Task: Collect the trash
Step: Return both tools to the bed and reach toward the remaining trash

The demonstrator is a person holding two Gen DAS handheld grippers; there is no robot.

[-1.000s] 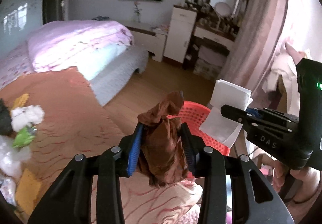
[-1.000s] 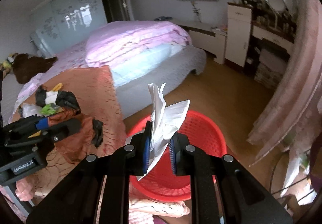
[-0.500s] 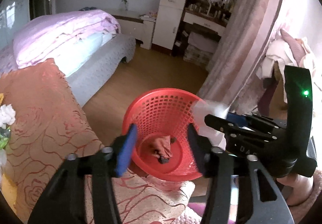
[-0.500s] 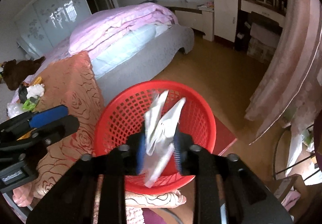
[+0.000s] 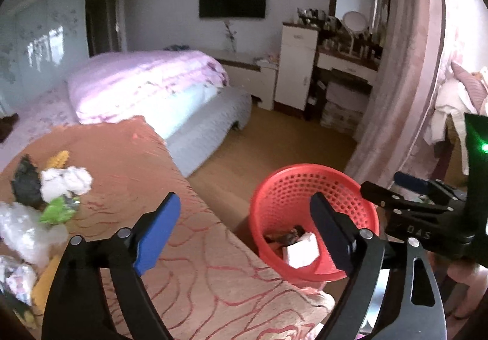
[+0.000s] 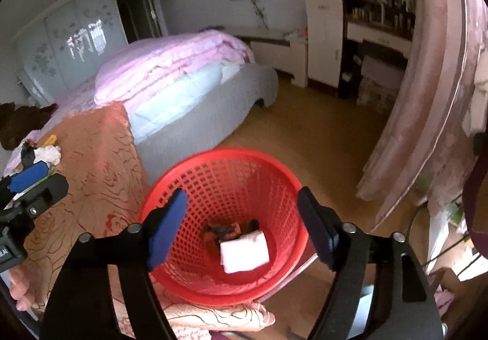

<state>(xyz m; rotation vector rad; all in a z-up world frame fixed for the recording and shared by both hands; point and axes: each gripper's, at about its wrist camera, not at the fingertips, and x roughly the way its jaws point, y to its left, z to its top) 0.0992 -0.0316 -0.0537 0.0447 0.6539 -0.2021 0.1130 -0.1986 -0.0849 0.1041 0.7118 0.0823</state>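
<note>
Red mesh basket point(image 6: 222, 175), white paper point(image 6: 244, 251) inside, orange rose-patterned cloth point(image 5: 170, 218), blue-padded black tongs point(image 6: 241, 218).

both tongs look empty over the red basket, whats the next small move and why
Probably swing the left tongs back toward the trash pile on the orange cover. Both tongs have just been opening, with nothing between them; the white paper and brown scrap already lie in the red basket, while litter remains.

red basket point(image 6: 195, 169) mouth open above; bed edge point(image 6: 100, 175) crowds its left.
</note>
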